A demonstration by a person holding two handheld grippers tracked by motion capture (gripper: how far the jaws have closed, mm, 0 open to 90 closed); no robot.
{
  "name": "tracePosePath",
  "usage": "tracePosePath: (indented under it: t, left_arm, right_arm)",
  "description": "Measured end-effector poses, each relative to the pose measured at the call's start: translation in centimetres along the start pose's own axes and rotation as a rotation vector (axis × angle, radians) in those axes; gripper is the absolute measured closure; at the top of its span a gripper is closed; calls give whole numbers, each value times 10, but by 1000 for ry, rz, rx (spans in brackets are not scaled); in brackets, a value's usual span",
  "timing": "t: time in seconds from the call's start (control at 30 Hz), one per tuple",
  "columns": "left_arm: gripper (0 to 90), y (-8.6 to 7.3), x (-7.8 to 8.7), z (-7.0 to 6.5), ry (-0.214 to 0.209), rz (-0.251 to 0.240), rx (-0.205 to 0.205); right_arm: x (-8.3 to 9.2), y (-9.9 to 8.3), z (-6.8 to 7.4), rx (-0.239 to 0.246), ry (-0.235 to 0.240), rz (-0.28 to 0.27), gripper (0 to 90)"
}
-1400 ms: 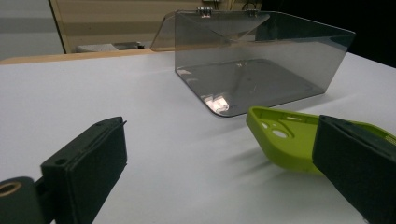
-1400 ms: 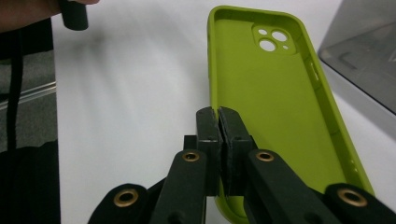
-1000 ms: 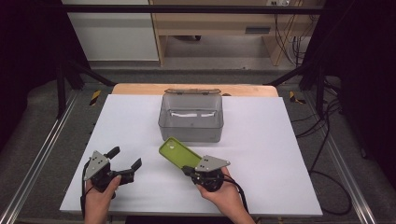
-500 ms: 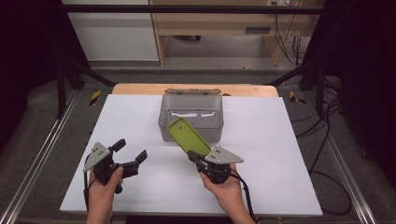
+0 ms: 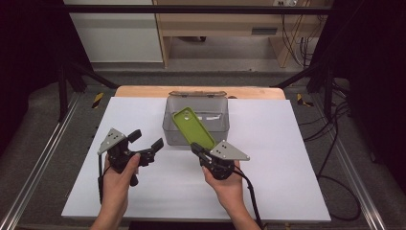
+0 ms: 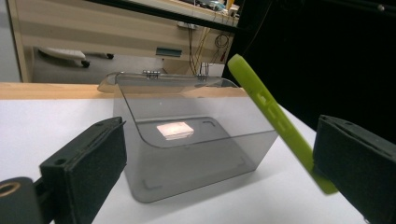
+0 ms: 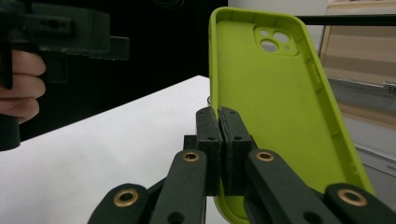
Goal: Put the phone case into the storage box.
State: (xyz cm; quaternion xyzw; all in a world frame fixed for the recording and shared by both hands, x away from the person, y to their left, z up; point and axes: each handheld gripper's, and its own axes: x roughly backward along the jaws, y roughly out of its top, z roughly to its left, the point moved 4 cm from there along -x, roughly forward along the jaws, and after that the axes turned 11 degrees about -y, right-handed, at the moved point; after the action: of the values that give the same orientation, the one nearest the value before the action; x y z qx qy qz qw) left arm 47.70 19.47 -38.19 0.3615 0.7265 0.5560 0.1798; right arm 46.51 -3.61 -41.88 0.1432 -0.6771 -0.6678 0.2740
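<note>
While I watch from the remote station, the scene reads as follows.

Phone case [image 5: 192, 127]: lime green, a soft-looking shell with a raised rim, its hollow inside turned toward the right gripper view [image 7: 275, 107]; rounded corners, a squarish camera cut-out with three round holes near the top end, small slots along one side edge.

Position: lifted clear of the white table [image 5: 287, 167], tilted, its upper end in front of the near wall of the grey box [image 5: 198, 117].

Right gripper [image 5: 197, 149]: clenched on the case's lower edge, jaws pressed flat together over the rim.

Left gripper [image 5: 144, 141]: released, jaws wide apart with nothing between the pads, held above the table just left of the box's near corner.

Grey box: smoky translucent plastic, lid hinged back toward the far edge, a pale rectangular patch [image 6: 175, 130] on its floor.

Writing: I can read no brand, label or lettering on the case or the box.
</note>
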Motion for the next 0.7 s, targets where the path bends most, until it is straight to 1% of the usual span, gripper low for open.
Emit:
tracePosePath:
  t: [0.1,0.23,0.3,0.33,0.37,0.43,0.53,0.7]
  left_arm:
    - [40,4,-5,-1,-3,-5,28]
    - [71,6,-10,-3,-20,-23,61]
    - [89,6,-14,-3,-12,-24,61]
    - [102,6,-16,-4,-13,-24,56]
    - [106,5,-18,-5,-17,-24,60]
    - [122,5,-22,-6,-29,-26,76]
    - [134,4,-28,-7,-35,-22,101]
    - [171,8,-32,-11,-41,-31,94]
  right_arm:
    - [-1,0,2,-4,-13,-7,880]
    - [-3,1,5,-3,-33,-23,880]
    - [-3,2,7,-9,-41,-32,880]
    - [-4,2,8,-13,-42,-34,880]
    - [-4,2,9,-13,-41,-38,880]
    - [-5,3,13,-9,-43,-44,880]
    - [-6,3,17,-3,-43,-50,880]
    - [-8,2,24,1,-35,-53,880]
